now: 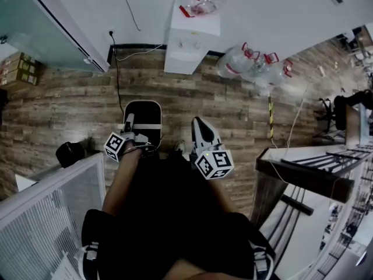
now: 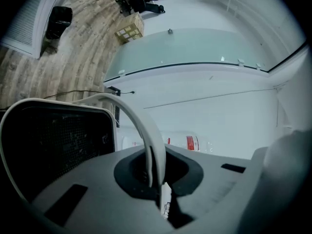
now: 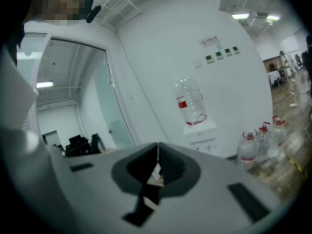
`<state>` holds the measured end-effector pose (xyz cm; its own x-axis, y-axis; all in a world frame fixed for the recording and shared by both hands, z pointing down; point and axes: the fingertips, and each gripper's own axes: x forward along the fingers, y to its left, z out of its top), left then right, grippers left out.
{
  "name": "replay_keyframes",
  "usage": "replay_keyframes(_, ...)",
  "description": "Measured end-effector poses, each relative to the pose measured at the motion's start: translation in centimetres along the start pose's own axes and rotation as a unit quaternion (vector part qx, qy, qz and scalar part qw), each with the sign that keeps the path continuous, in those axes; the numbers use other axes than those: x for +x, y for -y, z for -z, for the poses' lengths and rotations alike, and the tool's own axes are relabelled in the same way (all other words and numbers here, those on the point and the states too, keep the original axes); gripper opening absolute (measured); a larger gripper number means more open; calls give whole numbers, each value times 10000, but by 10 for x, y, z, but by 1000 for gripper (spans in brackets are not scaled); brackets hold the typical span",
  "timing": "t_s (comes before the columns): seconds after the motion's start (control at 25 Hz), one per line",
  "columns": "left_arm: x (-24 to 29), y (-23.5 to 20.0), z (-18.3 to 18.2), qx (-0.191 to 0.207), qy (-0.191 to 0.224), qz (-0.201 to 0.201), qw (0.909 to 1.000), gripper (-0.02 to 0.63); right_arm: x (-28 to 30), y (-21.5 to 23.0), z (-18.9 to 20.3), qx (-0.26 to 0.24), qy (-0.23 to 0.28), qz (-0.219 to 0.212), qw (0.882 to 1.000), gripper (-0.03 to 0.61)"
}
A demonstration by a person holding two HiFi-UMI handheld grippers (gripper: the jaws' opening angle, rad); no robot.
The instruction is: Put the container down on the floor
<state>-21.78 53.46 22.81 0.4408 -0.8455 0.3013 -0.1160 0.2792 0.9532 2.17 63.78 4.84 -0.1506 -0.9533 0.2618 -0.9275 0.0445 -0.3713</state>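
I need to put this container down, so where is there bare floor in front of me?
Bare wood floor lies ahead of the container, between the black cable and the water dispenser. Another free stretch sits right of the container, short of the striped strip. Crowded: the water bottles by the wall and the partition at left.

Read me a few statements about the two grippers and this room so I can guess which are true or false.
The left gripper is shut on the container's white handle. True.
The right gripper holds a water bottle. False: its jaws are together with nothing in them.
Water bottles stand on the floor beside the water dispenser. True.
The floor is carpeted. False: it is wood-look planks.
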Motion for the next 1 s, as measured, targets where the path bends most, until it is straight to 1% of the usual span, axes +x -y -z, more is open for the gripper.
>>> replay_keyframes(0.36, 9, 4, -15, -40, -210, 30, 9998, 29, 12, -20, 10, -22, -105, 117, 9999, 34)
replay_keyframes(0.52, 12, -3, -28, -18, -383, -13, 9993, 29, 22, -38, 21, -79, -183, 171, 9997, 34)
replay_keyframes(0.72, 24, -10, -44, 39, -540, -66, 9985, 29, 36, -51, 28, -53, -110, 314, 9994, 34)
replay_keyframes(1.0, 40, -14, -70, 66, -544, -111, 9984, 29, 64, -60, 33, 38, -140, 266, 9995, 34)
